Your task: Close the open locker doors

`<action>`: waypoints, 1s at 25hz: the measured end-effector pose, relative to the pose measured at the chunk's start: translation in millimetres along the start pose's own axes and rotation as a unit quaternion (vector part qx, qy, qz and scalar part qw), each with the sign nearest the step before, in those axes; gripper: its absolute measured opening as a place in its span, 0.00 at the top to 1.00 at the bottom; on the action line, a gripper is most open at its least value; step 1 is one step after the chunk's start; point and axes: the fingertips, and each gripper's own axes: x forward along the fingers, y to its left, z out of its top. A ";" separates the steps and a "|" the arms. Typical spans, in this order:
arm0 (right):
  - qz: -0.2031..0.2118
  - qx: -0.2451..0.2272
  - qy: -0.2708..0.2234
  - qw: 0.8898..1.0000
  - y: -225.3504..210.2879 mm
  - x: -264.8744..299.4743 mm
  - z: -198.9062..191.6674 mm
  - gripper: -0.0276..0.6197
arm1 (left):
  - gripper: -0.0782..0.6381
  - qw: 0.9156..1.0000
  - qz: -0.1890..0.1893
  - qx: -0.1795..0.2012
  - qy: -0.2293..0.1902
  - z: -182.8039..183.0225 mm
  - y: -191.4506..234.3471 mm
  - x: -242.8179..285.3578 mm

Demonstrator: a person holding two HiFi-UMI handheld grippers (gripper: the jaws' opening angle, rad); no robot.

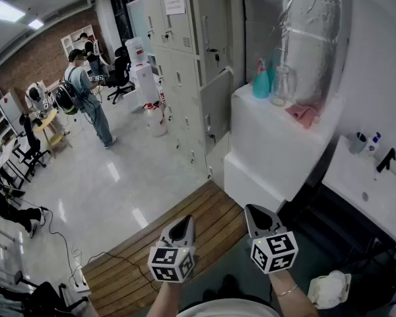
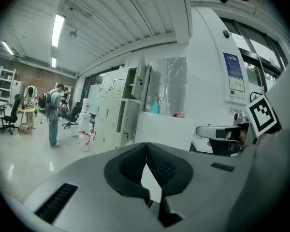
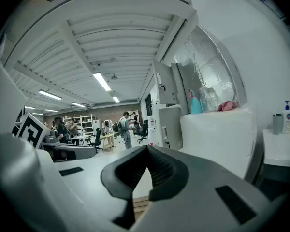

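Note:
A bank of grey lockers (image 1: 178,65) stands at the back, several steps from me. Doors on its right-hand column (image 1: 214,58) hang ajar, swung outward. In the left gripper view the lockers (image 2: 111,115) show an open upper door (image 2: 142,81); the right gripper view also shows the lockers (image 3: 165,122), with an open door (image 3: 163,83). My left gripper (image 1: 183,224) and right gripper (image 1: 256,211) are held low, side by side over the wooden platform, far from the lockers. Both are shut with nothing in them: left tips (image 2: 146,146) and right tips (image 3: 147,149) meet.
A white counter (image 1: 277,144) stands right of the lockers with a teal spray bottle (image 1: 261,79), a glass jar (image 1: 282,84) and a pink cloth (image 1: 303,114). A wooden platform (image 1: 158,243) lies underfoot. A person with a backpack (image 1: 86,98) and a water dispenser (image 1: 142,71) stand left.

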 end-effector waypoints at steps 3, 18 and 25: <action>0.001 0.002 0.003 1.000 -3.1 0.9 1.5 0.95 | 0.86 1.000 0.002 -0.001 -0.001 3.1 -0.7 1.4; 0.031 0.009 -0.012 0.999 -29.4 21.5 11.6 0.95 | 0.86 1.000 0.016 -0.002 -0.003 9.0 -1.9 38.5; 0.037 0.017 -0.009 0.999 -51.9 31.8 12.6 0.95 | 0.86 1.000 0.031 0.002 -0.002 12.5 -4.1 57.4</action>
